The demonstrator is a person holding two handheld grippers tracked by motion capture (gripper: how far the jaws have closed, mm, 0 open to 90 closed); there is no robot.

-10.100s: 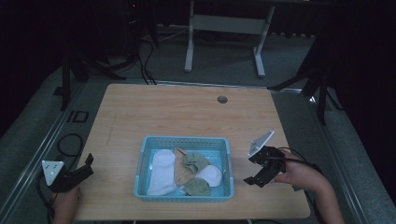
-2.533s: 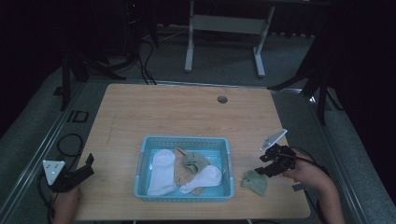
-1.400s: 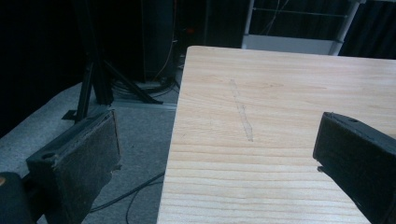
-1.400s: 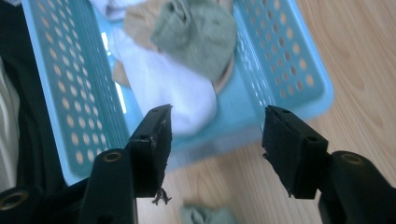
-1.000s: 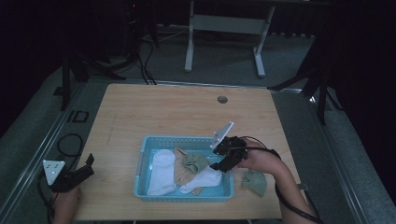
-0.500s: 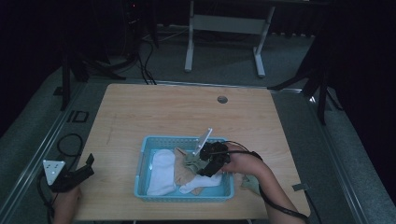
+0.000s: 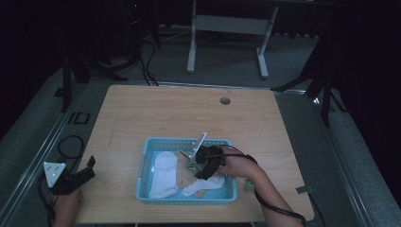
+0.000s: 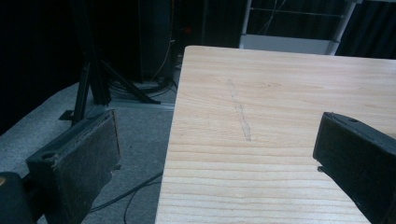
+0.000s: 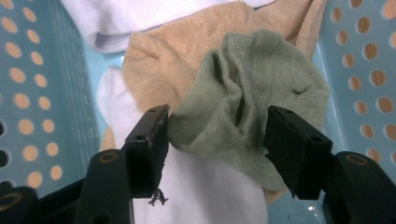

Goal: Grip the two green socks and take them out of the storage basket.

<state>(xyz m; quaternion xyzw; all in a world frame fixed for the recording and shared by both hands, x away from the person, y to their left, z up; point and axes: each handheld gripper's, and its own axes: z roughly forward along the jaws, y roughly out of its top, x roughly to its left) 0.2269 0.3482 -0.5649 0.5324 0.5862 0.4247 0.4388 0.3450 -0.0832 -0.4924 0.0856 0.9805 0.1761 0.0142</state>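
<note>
A light blue perforated basket point(image 7: 142, 163) point(image 9: 28, 93) stands near the table's front edge with several socks in it. In the right gripper view a crumpled green sock point(image 9: 243, 102) lies on a tan sock point(image 9: 159, 60), with white socks point(image 9: 210, 191) around them. My right gripper point(image 9: 219, 123) point(image 7: 201, 165) reaches down into the basket. It is open, and its jaws straddle the green sock; the left pad brushes the sock's edge. My left gripper point(image 7: 87, 168) point(image 8: 217, 140) rests open at the table's front left corner with nothing between its jaws.
On the wooden table point(image 7: 189, 118), right of the basket, another green sock point(image 7: 249, 186) lies partly hidden by the right forearm. A cable hole point(image 7: 225, 100) sits at the far side. Dark stands and cables are on the floor beyond the table.
My right gripper has moved left from the basket's right rim and down into the basket, onto the green sock. The left gripper has stayed put.
</note>
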